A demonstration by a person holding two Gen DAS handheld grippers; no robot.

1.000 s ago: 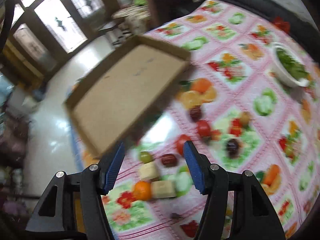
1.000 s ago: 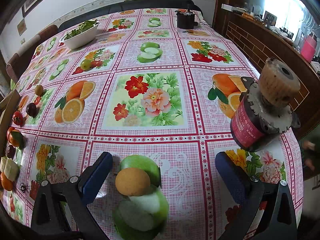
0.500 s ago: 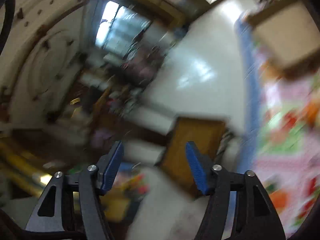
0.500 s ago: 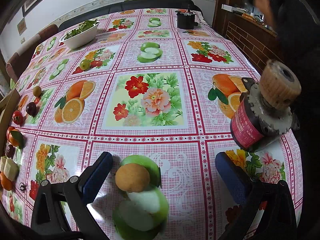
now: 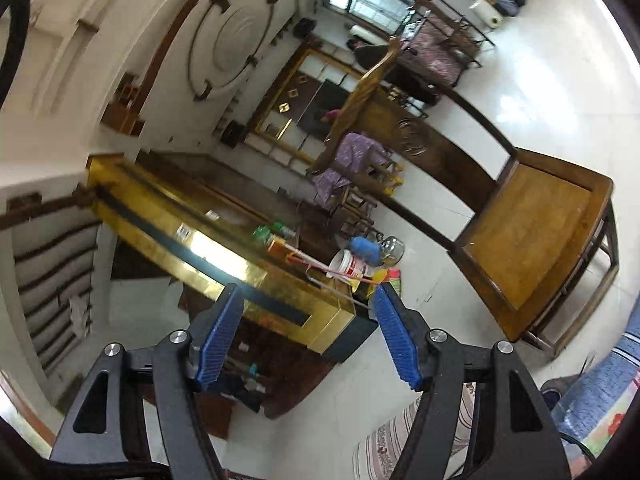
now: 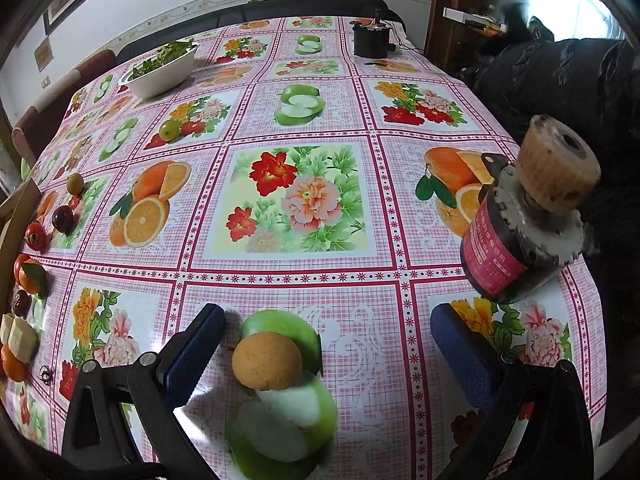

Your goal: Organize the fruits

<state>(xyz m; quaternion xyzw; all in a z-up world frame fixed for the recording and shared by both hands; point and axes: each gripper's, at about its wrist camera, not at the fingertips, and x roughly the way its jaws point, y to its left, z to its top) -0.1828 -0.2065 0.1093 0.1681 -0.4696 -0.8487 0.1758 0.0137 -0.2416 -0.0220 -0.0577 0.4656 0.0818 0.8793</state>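
Observation:
In the right wrist view, a round tan fruit (image 6: 267, 359) rests on the flowered tablecloth (image 6: 296, 200), on a printed green apple. My right gripper (image 6: 328, 316) hangs over it, open wide; the fruit lies between the fingers, nearer the left one, and neither pad touches it. Several more fruits line the left edge: a greenish one (image 6: 75, 183), a dark plum (image 6: 63, 219), a tomato (image 6: 36, 236), an orange (image 6: 30, 273) and pale chunks (image 6: 18, 336). My left gripper (image 5: 307, 294) points out at the room, its jaws opening with nothing between them.
A cardboard box edge (image 6: 16, 208) shows at far left. A white bowl of greens (image 6: 164, 70) and a black box (image 6: 372, 40) stand at the back. A black cylinder with a red label (image 6: 520, 232) stands at the right edge, beside a person in dark clothes (image 6: 560, 80). A wooden chair (image 5: 532, 240) stands on the floor.
My left gripper swung away from the table and box toward the room, rolling over, and its jaws widened. A person in dark clothes came into the right side. The right gripper stayed put.

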